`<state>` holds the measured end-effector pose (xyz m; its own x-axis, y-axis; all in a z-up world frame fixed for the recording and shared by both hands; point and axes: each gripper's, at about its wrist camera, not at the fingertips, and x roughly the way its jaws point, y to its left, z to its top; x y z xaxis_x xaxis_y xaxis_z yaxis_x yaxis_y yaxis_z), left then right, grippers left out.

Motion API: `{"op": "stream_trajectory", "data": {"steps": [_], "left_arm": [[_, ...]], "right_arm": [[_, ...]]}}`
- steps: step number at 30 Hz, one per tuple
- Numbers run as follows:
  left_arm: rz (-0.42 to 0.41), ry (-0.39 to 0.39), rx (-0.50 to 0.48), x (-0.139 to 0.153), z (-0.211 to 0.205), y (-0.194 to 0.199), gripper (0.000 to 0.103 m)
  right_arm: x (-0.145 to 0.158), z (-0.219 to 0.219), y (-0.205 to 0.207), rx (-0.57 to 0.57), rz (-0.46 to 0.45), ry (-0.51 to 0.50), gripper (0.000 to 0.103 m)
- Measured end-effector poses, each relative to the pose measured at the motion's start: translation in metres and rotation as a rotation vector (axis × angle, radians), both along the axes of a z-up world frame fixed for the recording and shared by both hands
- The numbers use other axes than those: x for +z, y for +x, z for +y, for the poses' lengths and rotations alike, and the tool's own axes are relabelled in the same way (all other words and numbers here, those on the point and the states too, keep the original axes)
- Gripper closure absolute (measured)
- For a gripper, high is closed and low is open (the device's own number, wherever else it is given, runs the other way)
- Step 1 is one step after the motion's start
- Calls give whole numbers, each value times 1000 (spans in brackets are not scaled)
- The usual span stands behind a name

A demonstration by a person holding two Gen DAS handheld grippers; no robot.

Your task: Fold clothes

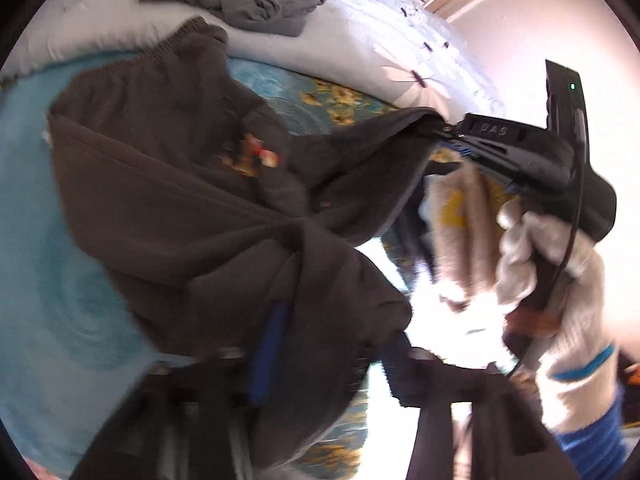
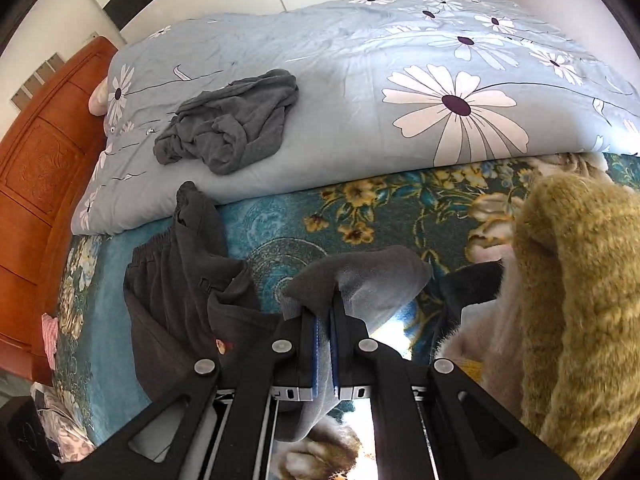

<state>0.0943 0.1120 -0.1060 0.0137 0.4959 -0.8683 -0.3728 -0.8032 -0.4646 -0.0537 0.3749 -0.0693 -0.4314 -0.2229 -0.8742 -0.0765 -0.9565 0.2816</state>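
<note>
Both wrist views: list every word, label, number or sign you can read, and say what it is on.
"DAS", or close to it: raised letters on the black body of the right gripper, seen in the left wrist view; blurred, so the reading is uncertain.
Red and orange patch on the dark brown trousers: too blurred to tell if it holds any text.
Right wrist view: no readable text; quilt and bedspread carry only flower prints.

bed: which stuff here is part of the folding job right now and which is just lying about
In the job:
- dark brown trousers, hem pinched in the right gripper, another part bunched over the left gripper
- crumpled grey garment on the quilt, probably waiting its turn

Just lying about:
- daisy-print quilt
- teal floral bedspread
- furry yellow plush thing
- wooden headboard
</note>
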Motion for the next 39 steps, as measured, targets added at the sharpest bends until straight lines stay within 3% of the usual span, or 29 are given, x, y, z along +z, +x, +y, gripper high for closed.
{"op": "stream_trajectory", "data": {"steps": [5,10,13,16,22,26,30,31,34,36,39], "left_arm": [[-69,110,-27,3,-49,-10,4],[-49,202,-5,16,-98,-35,1],[16,158,141,5,-131,-86,1],[92,62,323,-21,-169,-154,1],[50,45,465,-82,-195,-242,4],[30,20,439,-109,-190,-269,13],[-35,11,450,-135,-194,-280,42],[-44,24,460,-138,-196,-280,44],[-59,50,497,-140,-202,-276,54],[-65,70,526,-138,-207,-273,74],[-53,115,570,-127,-215,-264,86]], "right_arm": [[-7,-3,-7,11,-17,5,98],[-15,-8,-13,17,-40,21,98],[-23,-8,-15,13,-60,38,98],[-32,-8,-16,-9,-84,30,98],[-41,-7,-14,-55,-104,24,98],[-45,-7,-12,-85,-113,21,98],[-48,-6,-10,-115,-122,17,98],[-49,-6,-9,-123,-124,16,98],[-53,-5,-8,-147,-133,2,98],[-56,-4,-7,-164,-139,-8,98],[-60,1,-5,-206,-146,-45,98]]}}
